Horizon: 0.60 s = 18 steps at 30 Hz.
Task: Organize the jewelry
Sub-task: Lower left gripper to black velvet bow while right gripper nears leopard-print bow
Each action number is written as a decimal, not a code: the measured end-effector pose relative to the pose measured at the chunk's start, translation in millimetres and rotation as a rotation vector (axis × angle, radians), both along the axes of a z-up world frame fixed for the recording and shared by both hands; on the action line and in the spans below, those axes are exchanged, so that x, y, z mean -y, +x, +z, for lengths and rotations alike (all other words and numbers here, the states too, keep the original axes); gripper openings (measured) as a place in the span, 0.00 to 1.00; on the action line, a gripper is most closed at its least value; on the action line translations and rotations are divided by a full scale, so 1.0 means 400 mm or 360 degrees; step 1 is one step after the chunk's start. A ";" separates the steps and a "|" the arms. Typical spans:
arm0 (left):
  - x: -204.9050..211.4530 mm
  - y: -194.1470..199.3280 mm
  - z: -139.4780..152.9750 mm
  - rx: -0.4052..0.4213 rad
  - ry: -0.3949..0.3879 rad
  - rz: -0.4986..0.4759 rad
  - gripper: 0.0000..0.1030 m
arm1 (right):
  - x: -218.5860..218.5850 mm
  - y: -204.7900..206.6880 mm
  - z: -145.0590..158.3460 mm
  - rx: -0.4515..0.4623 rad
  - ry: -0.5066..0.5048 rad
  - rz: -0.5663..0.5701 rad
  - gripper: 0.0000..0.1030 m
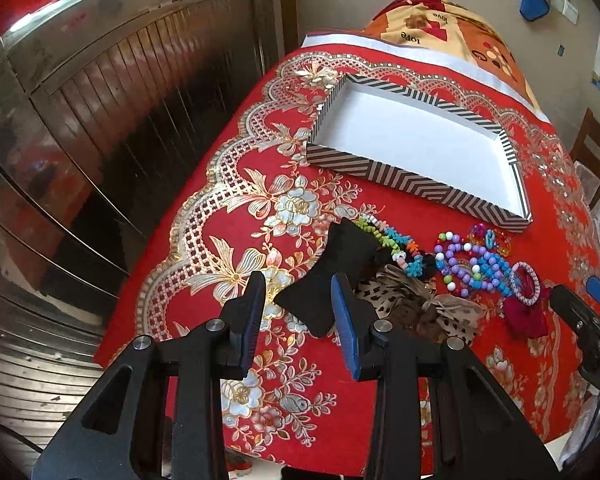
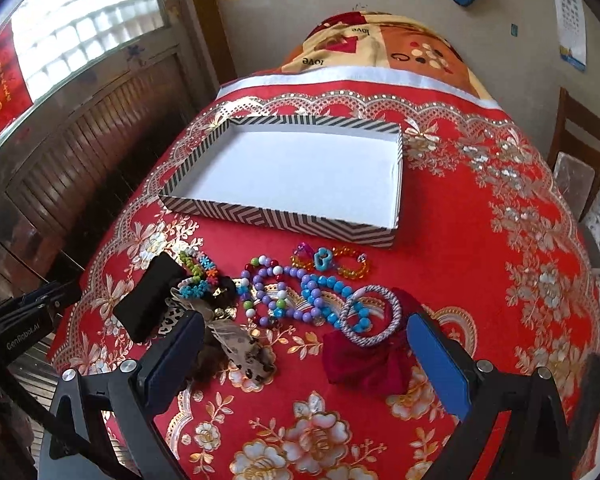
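While both grippers hover apart-jawed — striped box [image 2: 284, 222] empty; bracelets [image 2: 304, 292] beside it.

Daylight pours from the window [image 2: 80, 28] on my left, blown out white; both my views bend strongly and darken at the corners.

"love" on blanket [image 2: 380, 46]; "GenRobot.AI" on left gripper [image 2: 24, 340].

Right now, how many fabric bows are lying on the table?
3, maybe more hidden in the pile: a black bow at the left end, a leopard-print bow beside it, and a dark red bow under the striped bangle at the right.
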State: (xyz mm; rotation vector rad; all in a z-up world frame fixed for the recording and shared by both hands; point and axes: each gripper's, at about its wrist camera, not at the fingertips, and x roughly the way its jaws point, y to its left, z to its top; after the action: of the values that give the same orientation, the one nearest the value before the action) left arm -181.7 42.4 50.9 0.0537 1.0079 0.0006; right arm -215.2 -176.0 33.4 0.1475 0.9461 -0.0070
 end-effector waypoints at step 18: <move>-0.026 0.016 -0.045 -0.0062 -0.0012 -0.0160 0.32 | -0.029 -0.017 -0.016 0.0071 -0.0111 -0.0113 0.98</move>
State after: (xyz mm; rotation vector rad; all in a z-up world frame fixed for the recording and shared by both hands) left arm -175.3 52.9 32.8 0.0981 1.0430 -0.0966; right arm -222.1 -164.5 27.0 0.1161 0.8945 -0.1021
